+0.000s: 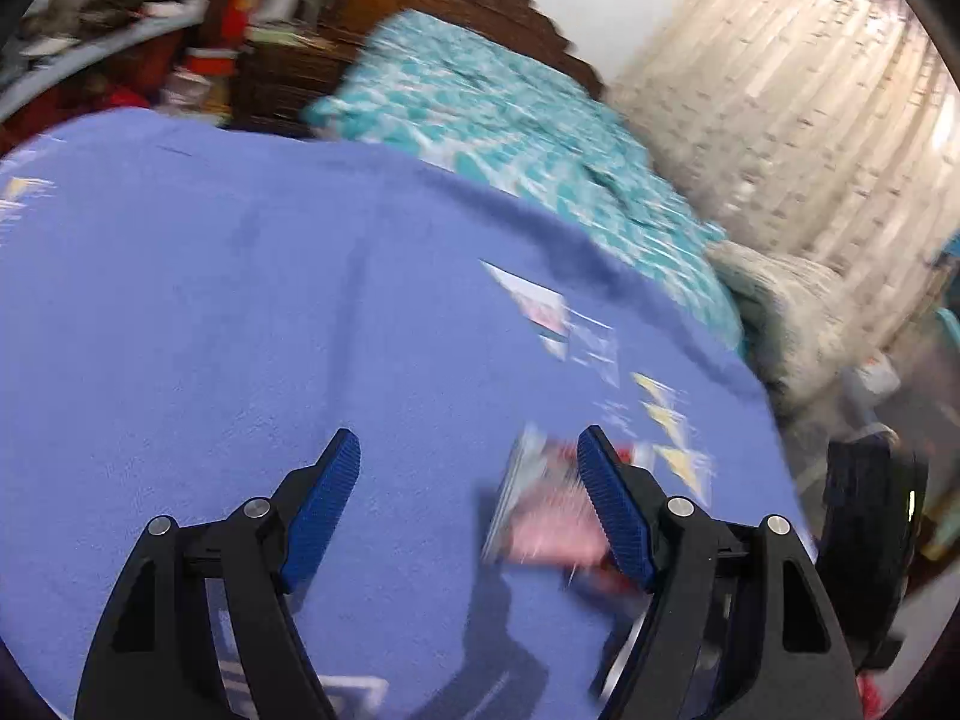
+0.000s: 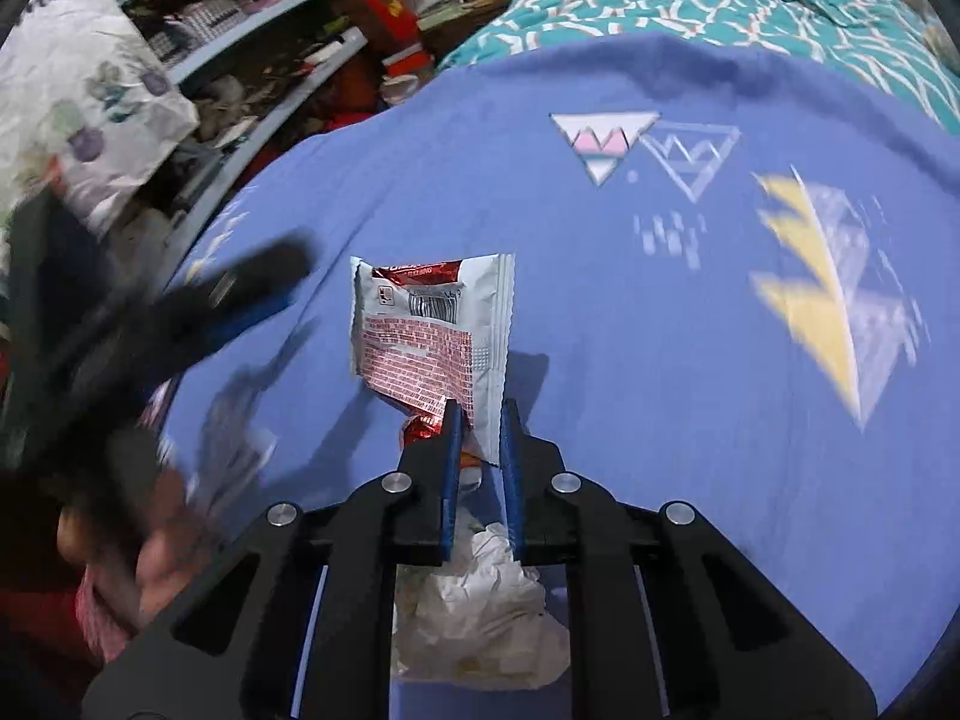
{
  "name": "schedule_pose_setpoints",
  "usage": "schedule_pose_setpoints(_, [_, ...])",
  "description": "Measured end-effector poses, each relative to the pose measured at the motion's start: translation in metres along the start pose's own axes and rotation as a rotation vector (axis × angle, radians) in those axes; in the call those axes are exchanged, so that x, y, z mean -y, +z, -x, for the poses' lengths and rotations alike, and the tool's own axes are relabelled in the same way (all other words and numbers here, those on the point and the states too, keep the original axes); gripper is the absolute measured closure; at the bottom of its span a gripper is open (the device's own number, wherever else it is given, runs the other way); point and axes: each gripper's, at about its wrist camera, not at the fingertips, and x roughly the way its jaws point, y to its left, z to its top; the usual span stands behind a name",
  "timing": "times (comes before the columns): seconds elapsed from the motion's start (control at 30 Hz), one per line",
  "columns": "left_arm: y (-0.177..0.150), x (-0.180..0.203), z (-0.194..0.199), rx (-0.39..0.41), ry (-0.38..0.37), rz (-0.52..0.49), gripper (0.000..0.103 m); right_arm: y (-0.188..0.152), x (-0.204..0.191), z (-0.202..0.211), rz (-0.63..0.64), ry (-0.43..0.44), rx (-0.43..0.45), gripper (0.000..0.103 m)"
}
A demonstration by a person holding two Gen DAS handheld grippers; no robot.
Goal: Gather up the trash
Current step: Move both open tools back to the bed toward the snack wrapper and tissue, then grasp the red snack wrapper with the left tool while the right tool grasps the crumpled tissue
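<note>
The right hand-held gripper [image 2: 478, 414] pinched the lower edge of a silver-and-red snack wrapper [image 2: 433, 324] between its blue pads. The wrapper stood lifted above the purple blanket [image 2: 600, 330] covering the bed, its long axis running straight away from the fingers, its printed back and barcode facing the camera and its torn red end at the top. Crumpled white paper [image 2: 480, 612] lay below the gripper's frame. The left hand-held gripper [image 1: 468, 450] hovered over the blanket with jaws spread wide and empty, the blurred wrapper [image 1: 540, 510] just beside its right finger.
</note>
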Motion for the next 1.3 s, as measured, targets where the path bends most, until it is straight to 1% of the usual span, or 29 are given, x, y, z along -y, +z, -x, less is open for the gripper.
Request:
schedule_pose_setpoints(0.03, [-0.002, 0.005, -0.004, -0.034, -0.061, -0.013, 0.031, -0.011, 0.0, 0.01, -0.009, 0.011, 0.014, 0.088])
schedule_pose_setpoints(0.07, [-0.004, 0.009, -0.008, -0.062, -0.104, -0.023, 0.031, -0.018, 0.003, 0.02, -0.007, 0.017, 0.03, 0.088])
schedule_pose_setpoints(0.1, [-0.007, 0.016, -0.012, -0.099, -0.149, -0.042, 0.028, -0.027, 0.003, 0.03, 0.004, 0.0, 0.047, 0.086])
schedule_pose_setpoints(0.13, [-0.011, 0.025, -0.018, -0.139, -0.191, -0.075, 0.025, -0.035, 0.007, 0.039, 0.009, -0.038, 0.058, 0.084])
schedule_pose_setpoints(0.17, [-0.014, 0.033, -0.023, -0.169, -0.218, -0.106, 0.025, -0.041, 0.013, 0.047, 0.0, -0.062, 0.071, 0.084])
schedule_pose_setpoints(0.2, [-0.02, 0.043, -0.028, -0.203, -0.244, -0.145, 0.025, -0.048, 0.02, 0.055, -0.024, -0.066, 0.081, 0.076])
schedule_pose_setpoints(0.23, [-0.026, 0.052, -0.032, -0.234, -0.264, -0.182, 0.025, -0.054, 0.027, 0.062, -0.056, -0.062, 0.091, 0.067])
schedule_pose_setpoints(0.27, [-0.033, 0.06, -0.035, -0.26, -0.28, -0.21, 0.025, -0.061, 0.035, 0.071, -0.093, -0.059, 0.109, 0.034])
schedule_pose_setpoints(0.3, [-0.039, 0.07, -0.041, -0.299, -0.297, -0.244, 0.025, -0.069, 0.041, 0.08, -0.123, -0.06, 0.14, 0.017])
schedule_pose_setpoints(0.37, [-0.045, 0.077, -0.045, -0.327, -0.312, -0.259, 0.025, -0.086, 0.051, 0.101, -0.154, -0.064, 0.216, 0.017])
schedule_pose_setpoints(0.43, [-0.047, 0.077, -0.047, -0.335, -0.319, -0.249, 0.025, -0.098, 0.053, 0.11, -0.175, -0.062, 0.228, 0.017])
schedule_pose_setpoints(0.5, [-0.048, 0.076, -0.047, -0.333, -0.312, -0.247, 0.025, -0.11, 0.047, 0.115, -0.173, -0.052, 0.239, 0.017])
schedule_pose_setpoints(0.57, [-0.049, 0.079, -0.048, -0.33, -0.298, -0.252, 0.026, -0.119, 0.029, 0.113, -0.138, -0.042, 0.24, 0.017])
schedule_pose_setpoints(0.6, [-0.051, 0.083, -0.047, -0.327, -0.283, -0.26, 0.026, -0.12, 0.013, 0.109, -0.116, -0.038, 0.239, 0.017])
schedule_pose_setpoints(0.67, [-0.054, 0.089, -0.045, -0.331, -0.274, -0.276, 0.03, -0.123, -0.006, 0.103, -0.064, -0.033, 0.232, 0.017])
schedule_pose_setpoints(0.73, [-0.06, 0.092, -0.04, -0.336, -0.262, -0.297, 0.042, -0.13, -0.028, 0.094, -0.009, -0.062, 0.212, 0.017])
schedule_pose_setpoints(0.77, [-0.062, 0.096, -0.04, -0.336, -0.255, -0.308, 0.047, -0.134, -0.034, 0.089, 0.013, -0.095, 0.197, 0.02])
schedule_pose_setpoints(0.83, [-0.07, 0.103, -0.043, -0.367, -0.255, -0.317, 0.082, -0.141, -0.041, 0.081, 0.052, -0.168, 0.169, 0.051])
schedule_pose_setpoints(0.87, [-0.073, 0.106, -0.046, -0.384, -0.25, -0.32, 0.093, -0.144, -0.041, 0.079, 0.062, -0.196, 0.155, 0.06])
schedule_pose_setpoints(0.9, [-0.076, 0.108, -0.048, -0.397, -0.248, -0.322, 0.097, -0.147, -0.034, 0.082, 0.054, -0.199, 0.157, 0.062])
schedule_pose_setpoints(0.93, [-0.077, 0.111, -0.046, -0.382, -0.239, -0.322, 0.097, -0.151, -0.028, 0.09, 0.04, -0.201, 0.185, 0.062])
schedule_pose_setpoints(0.97, [-0.078, 0.112, -0.046, -0.382, -0.248, -0.319, 0.098, -0.153, -0.02, 0.1, 0.03, -0.215, 0.211, 0.063])
schedule_pose_setpoints(1.03, [-0.083, 0.122, -0.049, -0.396, -0.284, -0.303, 0.098, -0.16, -0.005, 0.121, -0.006, -0.249, 0.259, 0.063])
schedule_pose_setpoints(1.13, [-0.092, 0.144, -0.055, -0.421, -0.324, -0.305, 0.099, -0.173, 0.032, 0.149, -0.081, -0.309, 0.3, 0.063])
schedule_pose_setpoints(1.27, [-0.103, 0.191, -0.065, -0.442, -0.373, -0.341, 0.099, -0.195, 0.083, 0.189, -0.18, -0.399, 0.346, 0.063])
schedule_pose_setpoints(1.3, [-0.107, 0.209, -0.068, -0.444, -0.387, -0.359, 0.099, -0.202, 0.095, 0.199, -0.204, -0.422, 0.356, 0.063])
